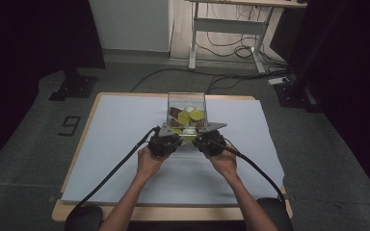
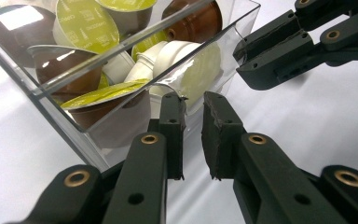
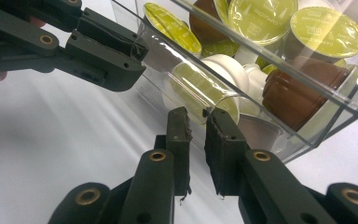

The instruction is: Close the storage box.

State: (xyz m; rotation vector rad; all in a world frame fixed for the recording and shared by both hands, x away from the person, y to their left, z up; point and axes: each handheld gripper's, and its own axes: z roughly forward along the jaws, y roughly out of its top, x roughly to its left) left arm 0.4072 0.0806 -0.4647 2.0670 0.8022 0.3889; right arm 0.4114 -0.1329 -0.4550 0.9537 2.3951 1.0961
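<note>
High view shows both closed, empty claws, left claw (image 1: 173, 135) and right claw (image 1: 201, 135), at the clear plastic box (image 1: 187, 97); the gripper views reveal its green-lidded coffee capsules (image 2: 87, 25).

Two bare forearms entering from the bottom edge of the high view, converging toward the middle. Left hand (image 1: 148, 161) wrapped around the left hand-held gripper (image 1: 165, 140), right hand (image 1: 225, 162) around the right hand-held gripper (image 1: 207, 141); both pointing forward and slightly inward, side by side and near each other, a grey three-cornered plate on top of each. Black cables trailing back from both, outward past the elbows. In the left gripper view, own black jaws drawn nearly together, a narrow slit between the worn pads, nothing pinched there. Same in the right gripper view: jaws almost closed, pads empty. Each of these views catching the other gripper's closed jaws farther off.
</note>
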